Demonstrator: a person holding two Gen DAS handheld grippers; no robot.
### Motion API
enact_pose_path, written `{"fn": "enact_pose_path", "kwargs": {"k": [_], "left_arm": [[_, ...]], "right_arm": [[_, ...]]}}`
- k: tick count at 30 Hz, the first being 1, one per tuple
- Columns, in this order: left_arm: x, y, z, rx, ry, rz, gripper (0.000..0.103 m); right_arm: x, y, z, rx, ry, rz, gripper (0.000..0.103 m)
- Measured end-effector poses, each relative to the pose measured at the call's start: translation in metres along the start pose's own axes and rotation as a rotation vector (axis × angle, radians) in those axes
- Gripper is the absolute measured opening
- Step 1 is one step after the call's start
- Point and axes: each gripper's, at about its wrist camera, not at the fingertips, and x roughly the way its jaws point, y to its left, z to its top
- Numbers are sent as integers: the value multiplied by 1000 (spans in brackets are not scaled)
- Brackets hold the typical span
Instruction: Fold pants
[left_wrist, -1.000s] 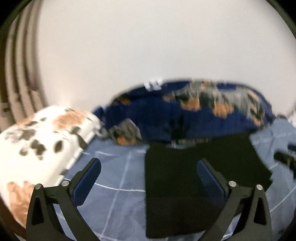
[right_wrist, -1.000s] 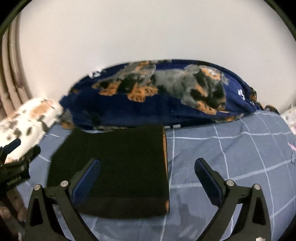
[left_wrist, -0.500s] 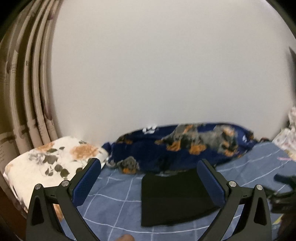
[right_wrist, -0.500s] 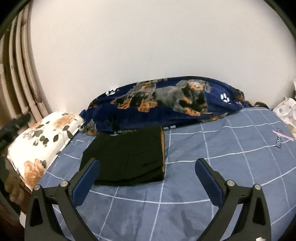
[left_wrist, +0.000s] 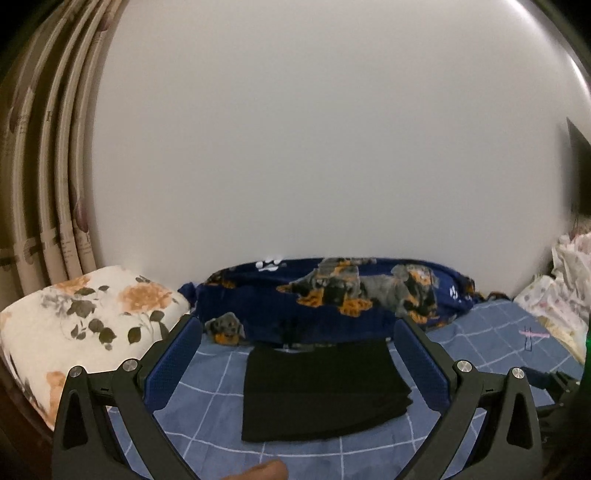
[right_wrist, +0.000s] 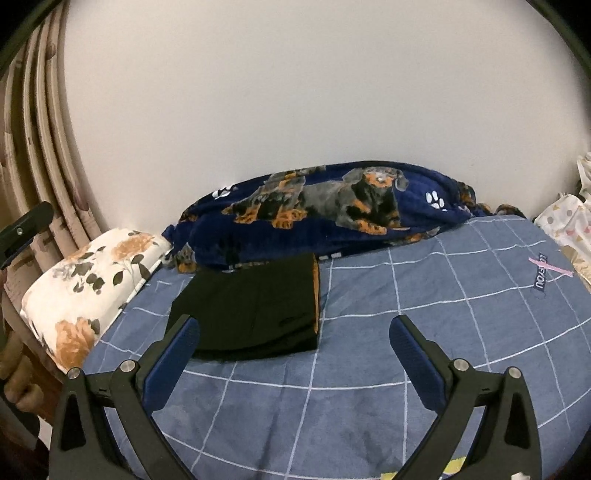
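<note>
The black pants (left_wrist: 317, 391) lie folded into a flat rectangle on the blue checked bedsheet (left_wrist: 210, 417), just in front of the dog-print blanket. They also show in the right wrist view (right_wrist: 251, 310), with an orange lining edge on their right side. My left gripper (left_wrist: 297, 332) is open and empty, held back from and above the pants. My right gripper (right_wrist: 295, 325) is open and empty, also held back from the pants, which lie ahead and to its left.
A navy dog-print blanket (left_wrist: 332, 295) is bunched against the white wall. A floral pillow (left_wrist: 85, 321) lies at the left by the curtains (left_wrist: 40, 184). Pale patterned bedding (left_wrist: 565, 288) sits at the right edge. The bedsheet (right_wrist: 443, 302) stretches right.
Both grippers have pulled back and risen from the folded pants, which now look smaller and farther. The pants have not moved. Both grippers stay open.
</note>
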Motion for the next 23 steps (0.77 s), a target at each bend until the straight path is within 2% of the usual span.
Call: {"fn": "enact_pose_path", "kwargs": {"k": [6, 13, 23], "left_arm": [[9, -2, -11, 7, 38, -1, 103], [24, 5, -24, -34, 107, -25, 103], [40, 10, -38, -51, 153, -11, 103]], "right_arm": [[3, 8, -2, -19, 12, 5, 103], [9, 15, -6, -34, 37, 12, 103], [15, 28, -11, -66, 53, 23, 103]]}}
